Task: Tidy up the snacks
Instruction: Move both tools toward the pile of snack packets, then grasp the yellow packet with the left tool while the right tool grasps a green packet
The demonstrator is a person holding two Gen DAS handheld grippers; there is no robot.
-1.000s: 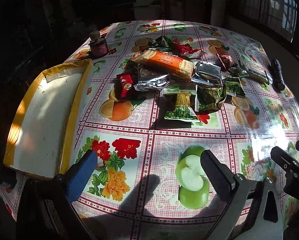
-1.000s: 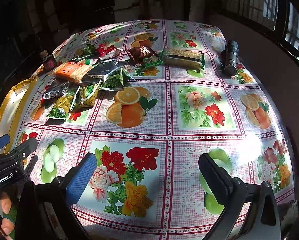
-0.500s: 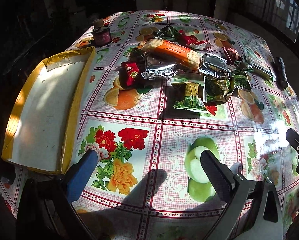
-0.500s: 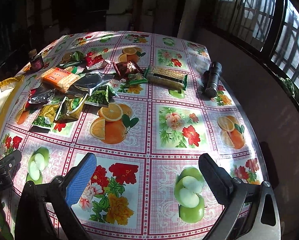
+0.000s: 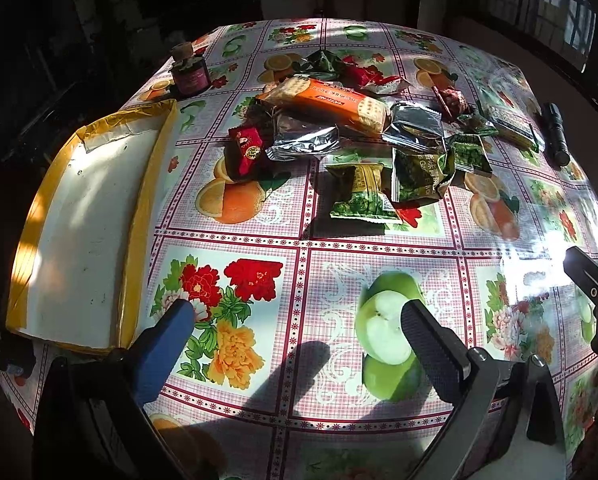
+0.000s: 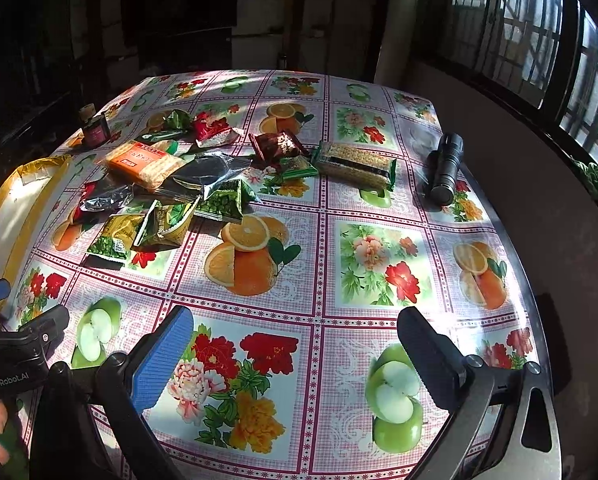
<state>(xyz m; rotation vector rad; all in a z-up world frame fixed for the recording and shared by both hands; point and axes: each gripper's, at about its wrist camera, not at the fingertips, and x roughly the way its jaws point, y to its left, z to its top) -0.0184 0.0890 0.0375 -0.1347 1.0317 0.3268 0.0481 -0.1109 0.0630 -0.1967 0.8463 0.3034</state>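
A pile of snack packets lies mid-table: an orange cracker pack (image 5: 331,102) (image 6: 145,160), silver foil bags (image 5: 305,140), a red packet (image 5: 247,148), green pea packets (image 5: 361,196) (image 6: 111,238) and a long grain bar pack (image 6: 355,164). A shallow white tray with yellow edges (image 5: 79,224) (image 6: 3,216) lies at the table's left. My left gripper (image 5: 295,324) is open and empty above the near table, well short of the pile. My right gripper (image 6: 291,328) is open and empty over the near edge.
A small dark jar with a cork (image 5: 189,74) (image 6: 95,128) stands at the far left. A black flashlight (image 5: 555,134) (image 6: 445,168) lies at the right. The flowered tablecloth (image 6: 379,256) covers the table. A wall and barred windows stand to the right.
Both grippers have pulled back and risen a little, so the pile and table look farther away. Both stay open. No snack has moved.
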